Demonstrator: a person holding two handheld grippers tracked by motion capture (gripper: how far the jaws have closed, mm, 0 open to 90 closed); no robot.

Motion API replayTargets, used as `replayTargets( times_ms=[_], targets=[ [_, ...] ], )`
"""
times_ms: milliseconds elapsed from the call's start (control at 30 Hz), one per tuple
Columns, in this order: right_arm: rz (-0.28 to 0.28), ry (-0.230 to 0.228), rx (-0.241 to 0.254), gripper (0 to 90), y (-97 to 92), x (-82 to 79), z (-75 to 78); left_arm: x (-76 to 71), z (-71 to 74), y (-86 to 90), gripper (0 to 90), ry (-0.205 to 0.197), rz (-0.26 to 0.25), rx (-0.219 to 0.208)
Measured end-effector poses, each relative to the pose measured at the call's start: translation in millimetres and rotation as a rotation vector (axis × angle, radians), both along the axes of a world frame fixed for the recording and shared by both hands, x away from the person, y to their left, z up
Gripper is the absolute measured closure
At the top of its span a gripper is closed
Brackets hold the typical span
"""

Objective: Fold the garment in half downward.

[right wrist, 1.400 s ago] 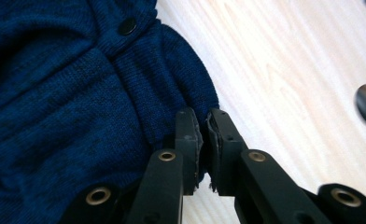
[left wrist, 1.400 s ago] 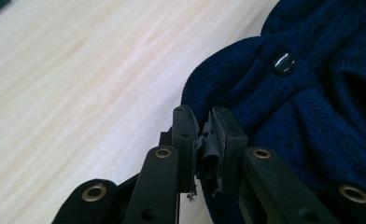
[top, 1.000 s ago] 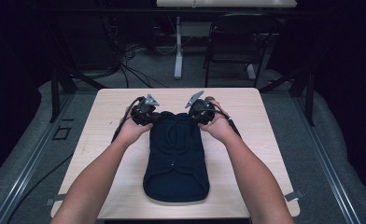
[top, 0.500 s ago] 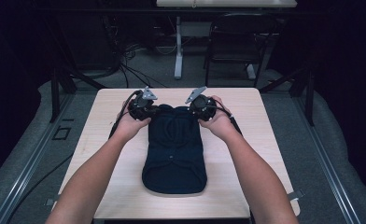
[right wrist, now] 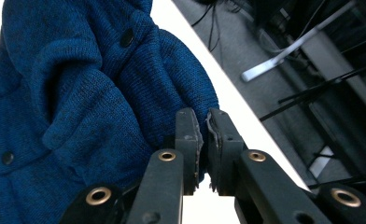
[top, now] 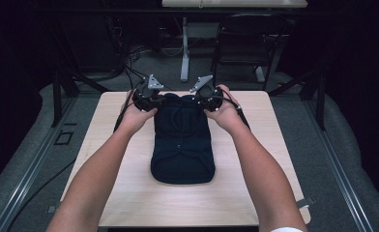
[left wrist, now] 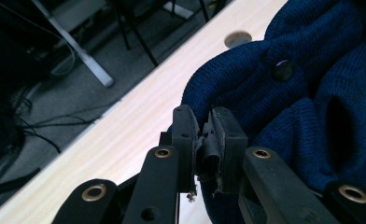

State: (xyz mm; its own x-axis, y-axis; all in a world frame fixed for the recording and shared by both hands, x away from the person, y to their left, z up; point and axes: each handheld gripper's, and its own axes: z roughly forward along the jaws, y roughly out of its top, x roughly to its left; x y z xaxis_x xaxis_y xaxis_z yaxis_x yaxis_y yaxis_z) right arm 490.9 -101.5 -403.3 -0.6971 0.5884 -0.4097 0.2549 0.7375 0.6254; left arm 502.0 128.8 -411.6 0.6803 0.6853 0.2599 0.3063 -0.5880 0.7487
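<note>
A dark blue knitted cardigan (top: 182, 145) with dark buttons lies folded lengthwise on the middle of the wooden table (top: 120, 193). My left gripper (top: 151, 99) is at the garment's far left corner and is shut on a fold of the knit (left wrist: 204, 119). My right gripper (top: 201, 100) is at the far right corner, shut on the fabric edge (right wrist: 197, 116). In the left gripper view my gripper (left wrist: 204, 135) pinches cloth between its pads. In the right gripper view my gripper (right wrist: 203, 135) does the same. Both hands hold the far end a little above the tabletop.
A round hole (left wrist: 237, 38) is in the table near its far edge. Beyond the table stand a chair (top: 245, 48), a table leg (top: 184, 53) and loose cables (top: 129, 67) on the grey floor. Bare wood lies at both sides of the garment and at the near edge.
Both grippers have moved toward the far edge of the table, dragging the cardigan with them. Its near end has slid away from the table's front edge.
</note>
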Motion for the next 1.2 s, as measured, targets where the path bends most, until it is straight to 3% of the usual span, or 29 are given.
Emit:
replayTargets(
  times_ms=[267,367,433,533,767,1200],
  targets=[
    [0.005,-0.082,0.027,83.0,2.2,-5.3,21.4,-7.2,24.8,3.7,81.0,-0.113,0.011,-0.007],
    [0.003,-0.126,0.041,82.9,3.9,-9.6,29.1,-10.7,26.3,3.6,80.9,-0.131,0.0,0.008],
    [0.009,-0.127,0.034,82.9,4.8,-11.2,25.6,-12.5,21.2,2.8,80.9,-0.135,-0.012,0.023],
    [0.016,-0.108,0.024,82.9,4.7,-12.3,16.3,-13.9,9.6,3.4,80.9,-0.111,-0.009,0.018],
    [0.033,-0.072,-0.013,82.8,8.7,-15.6,-6.8,-17.5,-14.5,2.9,80.9,-0.08,-0.013,0.052],
    [0.034,-0.07,-0.013,82.7,9.6,-17.9,-11.6,-22.4,-15.6,3.6,80.9,-0.082,-0.016,0.033]
  ],
)
